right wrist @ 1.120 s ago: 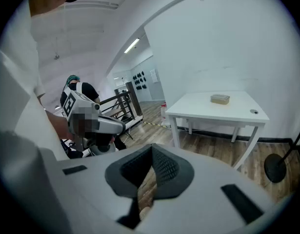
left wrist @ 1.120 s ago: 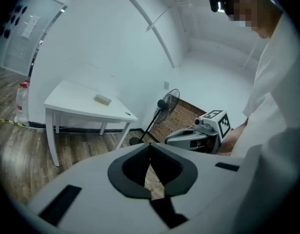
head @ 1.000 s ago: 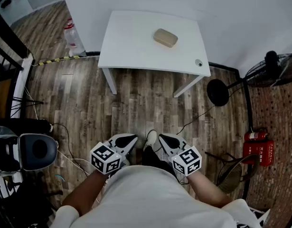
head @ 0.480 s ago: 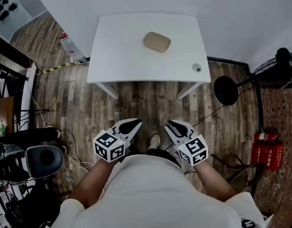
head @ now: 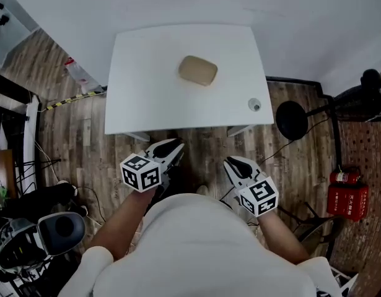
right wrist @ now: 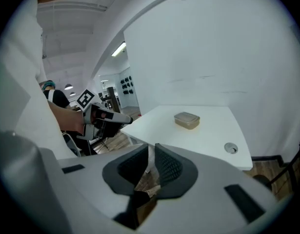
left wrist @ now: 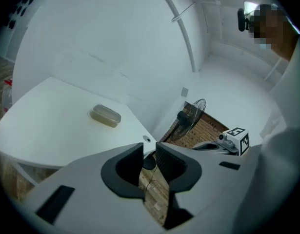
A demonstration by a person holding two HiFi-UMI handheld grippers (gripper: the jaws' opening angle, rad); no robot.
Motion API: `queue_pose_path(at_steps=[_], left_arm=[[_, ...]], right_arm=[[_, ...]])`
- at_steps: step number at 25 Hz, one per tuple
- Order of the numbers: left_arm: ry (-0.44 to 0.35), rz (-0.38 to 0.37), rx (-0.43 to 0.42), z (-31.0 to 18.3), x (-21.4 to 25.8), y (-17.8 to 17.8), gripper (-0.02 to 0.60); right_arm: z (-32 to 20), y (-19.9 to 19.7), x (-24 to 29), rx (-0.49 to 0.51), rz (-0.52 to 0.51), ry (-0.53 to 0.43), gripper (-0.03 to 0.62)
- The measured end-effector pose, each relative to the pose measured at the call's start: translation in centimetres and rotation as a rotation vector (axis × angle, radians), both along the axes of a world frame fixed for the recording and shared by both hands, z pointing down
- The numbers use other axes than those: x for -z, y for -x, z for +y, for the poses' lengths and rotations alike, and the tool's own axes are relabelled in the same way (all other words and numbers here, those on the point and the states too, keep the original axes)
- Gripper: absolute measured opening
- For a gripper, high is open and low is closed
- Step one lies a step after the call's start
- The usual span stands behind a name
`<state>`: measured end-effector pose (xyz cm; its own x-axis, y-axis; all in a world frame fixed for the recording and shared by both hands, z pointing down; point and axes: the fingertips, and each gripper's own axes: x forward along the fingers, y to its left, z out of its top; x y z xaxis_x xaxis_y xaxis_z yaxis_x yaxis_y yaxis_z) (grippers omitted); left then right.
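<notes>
The left gripper and the right gripper are hovering side by side over the wooden floor, just short of the near edge of the white table. Each is showing its jaws a narrow slit apart with nothing between them. The tan lidded box is lying toward the table's far middle, well apart from both grippers. A small round cap is sitting near the table's right front corner.
</notes>
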<state>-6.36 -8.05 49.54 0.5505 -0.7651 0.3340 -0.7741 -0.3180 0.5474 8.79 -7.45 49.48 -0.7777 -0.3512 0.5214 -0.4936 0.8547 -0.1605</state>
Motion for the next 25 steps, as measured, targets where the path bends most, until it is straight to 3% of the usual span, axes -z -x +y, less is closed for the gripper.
queue_pose_path(at_steps=[3, 12, 19, 25], left_arm=[[0.024, 0.042, -0.017, -5.3, -0.8, 2.8, 0.086], [0.148, 0.261, -0.021, -20.0, -5.5, 12.4, 0.08], [0.237, 0.386, -0.022, -27.5, -9.0, 14.8, 0.13], [0.318, 0.459, -0.032, -30.3, -12.1, 14.9, 0.172]], right_arm=[[-3.6, 0.7, 0.4, -0.078, 0.025, -0.005, 0.051], [-10.4, 5.0, 0.7, -0.28, 0.059, 0.024, 0.051], [-11.6, 4.9, 0.3, -0.443, 0.082, 0.056, 0.051], [-12.0, 4.6, 0.1, -0.525, 0.106, 0.075, 0.048]])
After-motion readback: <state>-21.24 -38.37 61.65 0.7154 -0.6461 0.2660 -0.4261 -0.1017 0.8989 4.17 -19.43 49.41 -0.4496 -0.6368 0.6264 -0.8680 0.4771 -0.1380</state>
